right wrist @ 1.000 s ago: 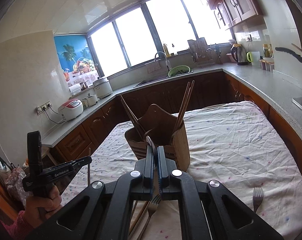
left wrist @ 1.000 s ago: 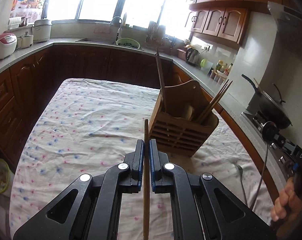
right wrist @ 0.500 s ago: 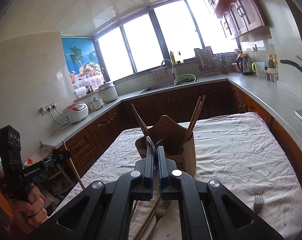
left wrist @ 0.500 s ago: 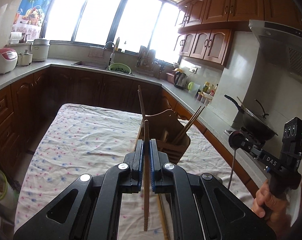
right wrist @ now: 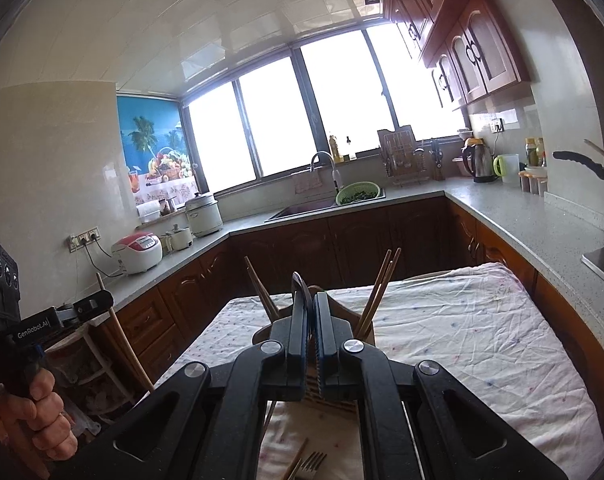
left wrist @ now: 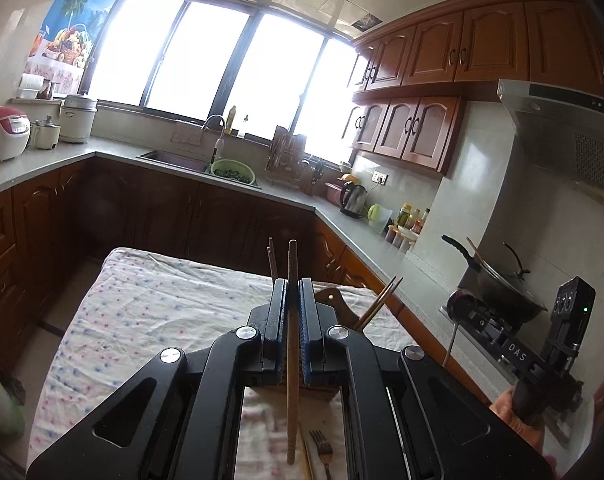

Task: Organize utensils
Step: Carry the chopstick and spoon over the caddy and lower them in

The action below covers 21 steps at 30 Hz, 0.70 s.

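a: above the cloth-covered table [left wrist: 150, 296], the left gripper [left wrist: 292, 292] is clamped on a single wooden chopstick [left wrist: 291, 360], held upright, its top past the jaw tips and its lower end hanging over the cloth.

b: and the right gripper [right wrist: 309, 304]?

a: pressed shut on a thin metal utensil [right wrist: 298, 280]; only a rounded end shows above the jaws, so whether it is a spoon cannot be told.

b: how much looks done?

a: partly. the wooden holder [right wrist: 342, 312] already has chopsticks [right wrist: 380, 288] leaning in it on both sides. a fork [right wrist: 314, 462] and another chopstick lie on the cloth just below the grippers, so at least those remain, plus the two pieces in hand.

b: room to move?

a: plenty over the table; the cloth beyond the holder is bare. the holder sits directly ahead of both grippers and close, so the two could crowd each other over its opening, and the sticks already leaning there narrow the way in.
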Each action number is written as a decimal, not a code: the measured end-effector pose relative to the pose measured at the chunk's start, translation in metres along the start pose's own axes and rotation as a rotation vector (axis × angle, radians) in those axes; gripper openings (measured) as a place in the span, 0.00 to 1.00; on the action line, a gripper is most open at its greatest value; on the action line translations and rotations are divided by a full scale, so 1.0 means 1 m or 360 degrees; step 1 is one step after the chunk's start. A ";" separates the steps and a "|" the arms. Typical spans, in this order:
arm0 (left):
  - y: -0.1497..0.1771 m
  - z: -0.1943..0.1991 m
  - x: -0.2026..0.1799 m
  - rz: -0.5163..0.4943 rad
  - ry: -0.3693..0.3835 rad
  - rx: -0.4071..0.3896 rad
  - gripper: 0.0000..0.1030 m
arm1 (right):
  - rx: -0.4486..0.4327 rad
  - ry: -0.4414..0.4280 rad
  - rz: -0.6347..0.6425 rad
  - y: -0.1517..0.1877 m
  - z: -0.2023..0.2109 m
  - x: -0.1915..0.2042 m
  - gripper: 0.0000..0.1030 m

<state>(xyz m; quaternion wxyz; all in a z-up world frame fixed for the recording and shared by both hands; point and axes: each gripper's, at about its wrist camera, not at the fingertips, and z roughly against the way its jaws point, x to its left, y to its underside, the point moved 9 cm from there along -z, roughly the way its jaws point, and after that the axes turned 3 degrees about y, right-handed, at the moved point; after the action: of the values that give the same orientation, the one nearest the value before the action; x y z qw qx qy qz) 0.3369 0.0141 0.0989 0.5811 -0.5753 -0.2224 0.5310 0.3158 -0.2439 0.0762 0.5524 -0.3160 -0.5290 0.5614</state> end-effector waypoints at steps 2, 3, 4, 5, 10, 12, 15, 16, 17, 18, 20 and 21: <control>-0.012 -0.008 -0.001 0.0007 0.0004 -0.0044 0.04 | -0.0083 0.0063 0.0027 -0.012 -0.004 -0.004 0.03; -0.018 -0.012 -0.002 0.0006 0.0005 -0.0063 0.04 | -0.0118 0.0093 0.0034 -0.017 -0.007 -0.006 0.03; -0.024 -0.017 -0.002 0.0006 0.0006 -0.0082 0.04 | -0.0152 0.0120 0.0032 -0.024 -0.009 -0.010 0.03; -0.030 -0.021 -0.003 0.0007 0.0005 -0.0105 0.04 | -0.0190 0.0148 0.0032 -0.030 -0.012 -0.013 0.03; -0.054 -0.049 -0.009 0.0023 0.0011 -0.0192 0.04 | -0.0377 0.0328 0.0069 -0.054 -0.029 -0.024 0.03; -0.061 -0.062 -0.011 0.0016 0.0004 -0.0223 0.04 | -0.0429 0.0385 0.0094 -0.058 -0.038 -0.025 0.03; -0.065 -0.086 -0.014 -0.0009 -0.0023 -0.0227 0.04 | -0.0488 0.0460 0.0170 -0.058 -0.055 -0.021 0.03; -0.064 -0.094 -0.014 -0.0019 -0.0030 -0.0220 0.04 | -0.0506 0.0484 0.0209 -0.057 -0.060 -0.018 0.03; -0.063 -0.102 -0.015 -0.0029 -0.0040 -0.0215 0.04 | -0.0513 0.0501 0.0243 -0.054 -0.066 -0.016 0.03; -0.060 -0.110 -0.015 -0.0041 -0.0054 -0.0210 0.04 | -0.0511 0.0510 0.0274 -0.051 -0.072 -0.013 0.03; -0.053 -0.125 -0.013 -0.0054 -0.0078 -0.0201 0.04 | -0.0517 0.0538 0.0351 -0.043 -0.084 -0.007 0.03; -0.049 -0.132 -0.012 -0.0058 -0.0093 -0.0193 0.04 | -0.0524 0.0555 0.0392 -0.038 -0.089 -0.004 0.03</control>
<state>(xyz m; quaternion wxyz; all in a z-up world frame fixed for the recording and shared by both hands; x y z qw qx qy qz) 0.4648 -0.0420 0.1155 0.5479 -0.5895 -0.2815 0.5225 0.4109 -0.2327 0.0898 0.5038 -0.5557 -0.4675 0.4678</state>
